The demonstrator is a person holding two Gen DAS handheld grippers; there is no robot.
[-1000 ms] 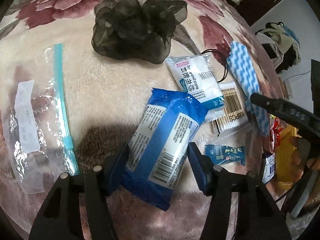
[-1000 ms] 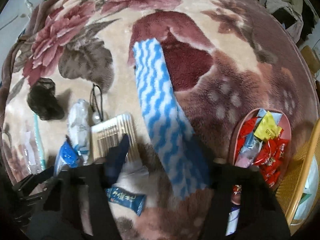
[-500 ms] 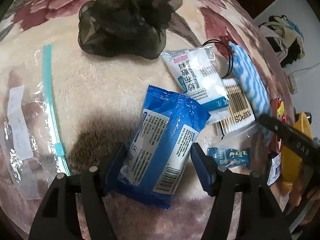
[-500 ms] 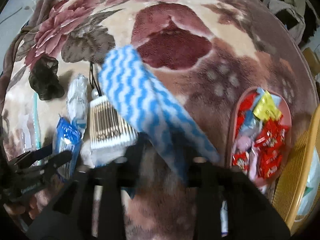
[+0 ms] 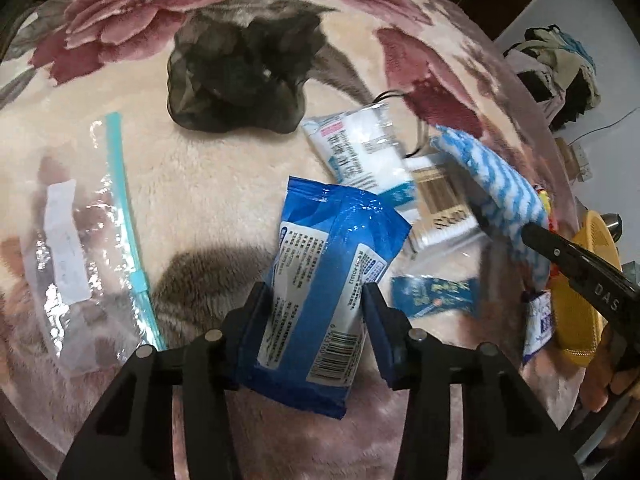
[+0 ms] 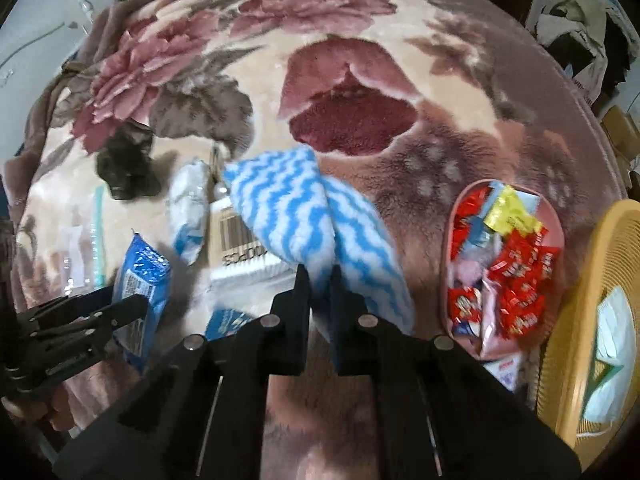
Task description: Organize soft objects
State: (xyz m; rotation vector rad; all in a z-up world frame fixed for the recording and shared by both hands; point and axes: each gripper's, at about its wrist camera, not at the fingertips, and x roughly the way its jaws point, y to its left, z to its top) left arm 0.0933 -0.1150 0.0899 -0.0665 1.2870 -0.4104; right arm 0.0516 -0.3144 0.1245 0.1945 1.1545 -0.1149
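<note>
My left gripper (image 5: pixel 318 300) is shut on a blue wet-wipes pack (image 5: pixel 332 280), held above the floral blanket; it also shows in the right wrist view (image 6: pixel 140 276). My right gripper (image 6: pixel 320 280) is shut on a blue-and-white wavy cloth (image 6: pixel 288 208), which is lifted and folded over the jaws; the cloth also shows in the left wrist view (image 5: pixel 496 184). A clear zip bag (image 5: pixel 76 248) with a teal slider lies at the left.
A black mesh pouch (image 5: pixel 240 76), a white gauze packet (image 5: pixel 360 148), a cotton-swab box (image 5: pixel 440 208) and a small blue sachet (image 5: pixel 432 292) lie on the blanket. A pink tray of candies (image 6: pixel 504 264) and a yellow basket (image 6: pixel 592 320) stand at the right.
My right gripper closed on the wavy cloth and lifted it off the blanket, so it now folds over. My left gripper kept hold of the wipes pack and shifted slightly.
</note>
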